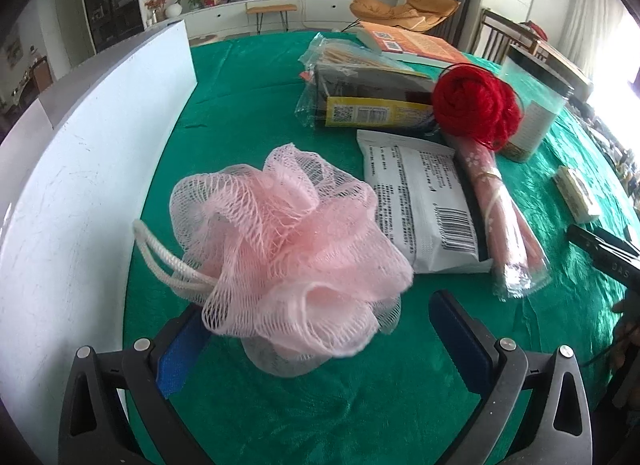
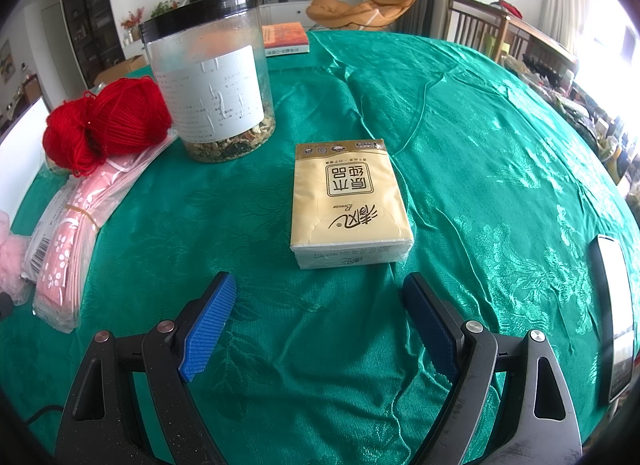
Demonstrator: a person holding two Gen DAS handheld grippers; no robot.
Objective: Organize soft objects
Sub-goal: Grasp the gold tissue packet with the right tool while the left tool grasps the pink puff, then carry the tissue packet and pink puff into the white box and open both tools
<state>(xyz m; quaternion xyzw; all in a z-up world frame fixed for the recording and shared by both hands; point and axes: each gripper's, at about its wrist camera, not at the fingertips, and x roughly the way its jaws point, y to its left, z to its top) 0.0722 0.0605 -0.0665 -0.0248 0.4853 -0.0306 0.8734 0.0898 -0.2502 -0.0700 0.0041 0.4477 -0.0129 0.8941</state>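
Observation:
A pink mesh bath pouf (image 1: 288,253) with a white rope loop lies on the green tablecloth (image 1: 248,113), its near part between the fingers of my open left gripper (image 1: 320,329). A red yarn ball (image 1: 476,105) lies further back; it also shows in the right wrist view (image 2: 108,125). A rolled pink cloth in plastic (image 1: 500,221) lies beside a white packet (image 1: 424,205). My right gripper (image 2: 320,321) is open and empty, just short of a yellow tissue pack (image 2: 348,201).
A white board (image 1: 80,185) stands along the left. A clear jar with a black lid (image 2: 212,77), books (image 1: 408,41) and a bagged box (image 1: 360,93) sit at the back. A phone (image 2: 612,317) lies at the right edge.

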